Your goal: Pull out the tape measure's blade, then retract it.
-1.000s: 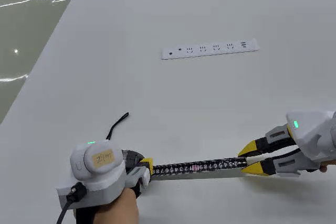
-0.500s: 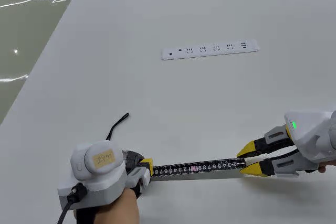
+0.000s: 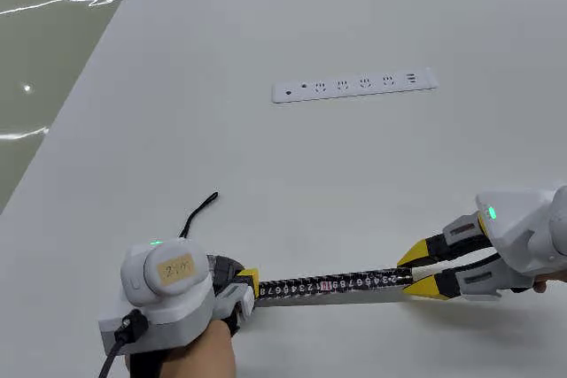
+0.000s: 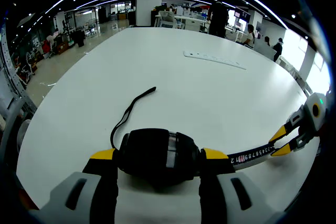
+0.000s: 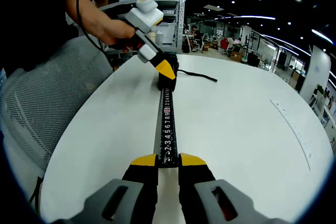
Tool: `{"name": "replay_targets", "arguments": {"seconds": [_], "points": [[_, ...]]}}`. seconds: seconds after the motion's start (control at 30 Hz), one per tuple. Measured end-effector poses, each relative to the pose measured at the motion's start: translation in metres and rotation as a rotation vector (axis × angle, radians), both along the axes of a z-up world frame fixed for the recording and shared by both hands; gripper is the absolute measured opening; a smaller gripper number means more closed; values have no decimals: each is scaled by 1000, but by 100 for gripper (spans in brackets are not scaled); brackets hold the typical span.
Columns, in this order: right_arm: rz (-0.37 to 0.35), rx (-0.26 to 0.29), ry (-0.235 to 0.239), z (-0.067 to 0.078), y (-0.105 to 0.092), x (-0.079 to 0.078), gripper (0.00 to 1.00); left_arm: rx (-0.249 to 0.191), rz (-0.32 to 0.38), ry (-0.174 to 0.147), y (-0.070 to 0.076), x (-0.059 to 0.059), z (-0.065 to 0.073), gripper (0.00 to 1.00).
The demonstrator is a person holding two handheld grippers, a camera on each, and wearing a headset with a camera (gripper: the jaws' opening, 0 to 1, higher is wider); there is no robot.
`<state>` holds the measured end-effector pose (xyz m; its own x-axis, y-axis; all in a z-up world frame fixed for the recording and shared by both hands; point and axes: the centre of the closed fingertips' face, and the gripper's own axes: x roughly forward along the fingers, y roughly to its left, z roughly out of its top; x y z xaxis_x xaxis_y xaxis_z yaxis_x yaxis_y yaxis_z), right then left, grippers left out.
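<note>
The left gripper (image 3: 241, 289) is clamping the black tape measure case (image 4: 152, 148) between its yellow-tipped jaws, and the case is sitting right at those tips on the white table (image 3: 266, 165). The blade (image 5: 166, 124) is stretching out of the case in a straight line, numbers facing up, running low along the tabletop toward the right gripper (image 5: 168, 160). That gripper's jaws are drawn in narrow and are pinching the blade's far end between their yellow tips. A thin black strap (image 4: 128, 114) is trailing from the case, ahead of the left gripper. A white power strip (image 3: 354, 84) is lying well beyond both grippers.
</note>
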<state>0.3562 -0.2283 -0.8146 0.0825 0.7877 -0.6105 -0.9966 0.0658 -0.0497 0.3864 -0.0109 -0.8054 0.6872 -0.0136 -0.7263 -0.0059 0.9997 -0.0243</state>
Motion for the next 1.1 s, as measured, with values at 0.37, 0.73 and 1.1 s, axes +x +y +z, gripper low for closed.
{"name": "replay_targets", "arguments": {"seconds": [0.37, 0.73, 1.1], "points": [[3, 2, -1, 0, 3, 0, 14, 8, 1, 4, 1, 0, 0, 58], [7, 1, 0, 0, 4, -1, 14, 22, 3, 21, 1, -1, -1, 58], [10, 2, -1, -1, 6, -1, 14, 26, -2, 19, 0, -1, -1, 58]]}}
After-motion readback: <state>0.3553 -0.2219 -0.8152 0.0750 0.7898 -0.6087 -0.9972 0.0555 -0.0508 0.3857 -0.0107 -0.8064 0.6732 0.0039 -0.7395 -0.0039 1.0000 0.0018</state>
